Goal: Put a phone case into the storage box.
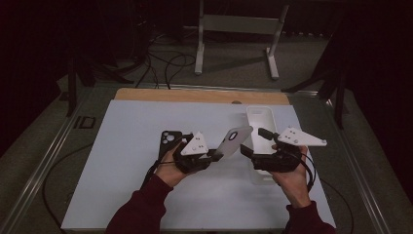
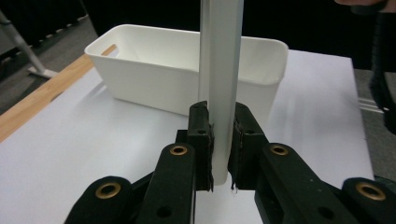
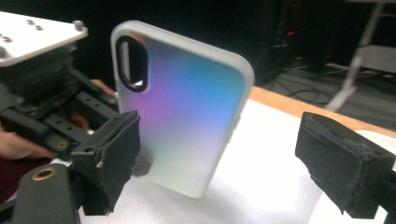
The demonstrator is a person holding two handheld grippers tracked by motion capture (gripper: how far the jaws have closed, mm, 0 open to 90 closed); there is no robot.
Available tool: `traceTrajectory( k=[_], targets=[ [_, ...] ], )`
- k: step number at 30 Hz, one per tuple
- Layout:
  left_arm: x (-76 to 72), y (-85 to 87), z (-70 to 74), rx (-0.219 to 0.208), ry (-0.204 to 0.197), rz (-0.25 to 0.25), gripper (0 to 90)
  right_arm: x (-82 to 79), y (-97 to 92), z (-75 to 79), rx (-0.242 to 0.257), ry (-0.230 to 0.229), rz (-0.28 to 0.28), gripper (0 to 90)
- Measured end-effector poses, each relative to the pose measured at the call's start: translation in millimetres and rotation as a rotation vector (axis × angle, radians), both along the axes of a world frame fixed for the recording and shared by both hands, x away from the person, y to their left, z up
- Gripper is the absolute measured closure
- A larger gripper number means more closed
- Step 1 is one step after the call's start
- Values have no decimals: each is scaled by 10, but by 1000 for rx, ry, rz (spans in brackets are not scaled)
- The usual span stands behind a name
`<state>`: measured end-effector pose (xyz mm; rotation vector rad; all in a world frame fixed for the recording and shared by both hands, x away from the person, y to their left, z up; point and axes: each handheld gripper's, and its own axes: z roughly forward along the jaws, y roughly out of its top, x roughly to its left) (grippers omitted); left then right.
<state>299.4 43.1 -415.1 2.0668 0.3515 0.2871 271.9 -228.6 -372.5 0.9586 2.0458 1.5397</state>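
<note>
High view looks forward-down over the table [image 1: 126,195]; both gripper views sit close, sharing the phone case [image 2: 219,70] and white bin [image 2: 154,70].

**Iridescent phone case held up at mid-frame**

The phone case [image 1: 234,140] sits just right of centre in the high view, lifted off the bench and tilted, its top corner pointing toward the upper right. Seen close in the right gripper view [image 3: 187,112], it is frosted and translucent, shimmering from purple through blue to pale green, with a black-rimmed oval camera cutout near its upper left corner. In the left gripper view it rises edge-on [image 2: 220,70] as a pale vertical strip at centre frame.
</note>
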Motion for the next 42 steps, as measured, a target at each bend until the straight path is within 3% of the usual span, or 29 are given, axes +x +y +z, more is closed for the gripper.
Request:
traceTrajectory(
  k=[7,11,18,26,42],
  targets=[
    [15,-3,-7,-2,3,43,816,-21,50,16,18,-18,-53,129],
    [10,-17,-12,-4,3,67,816,-23,65,28,17,-16,-56,127],
    [-8,-73,-31,-22,2,101,816,7,139,29,67,-2,-83,119],
    [-31,-149,-81,-27,13,92,816,36,235,41,121,-12,-112,119],
    [-64,-219,-107,-48,20,73,817,78,297,18,179,19,-163,148]
  ],
)
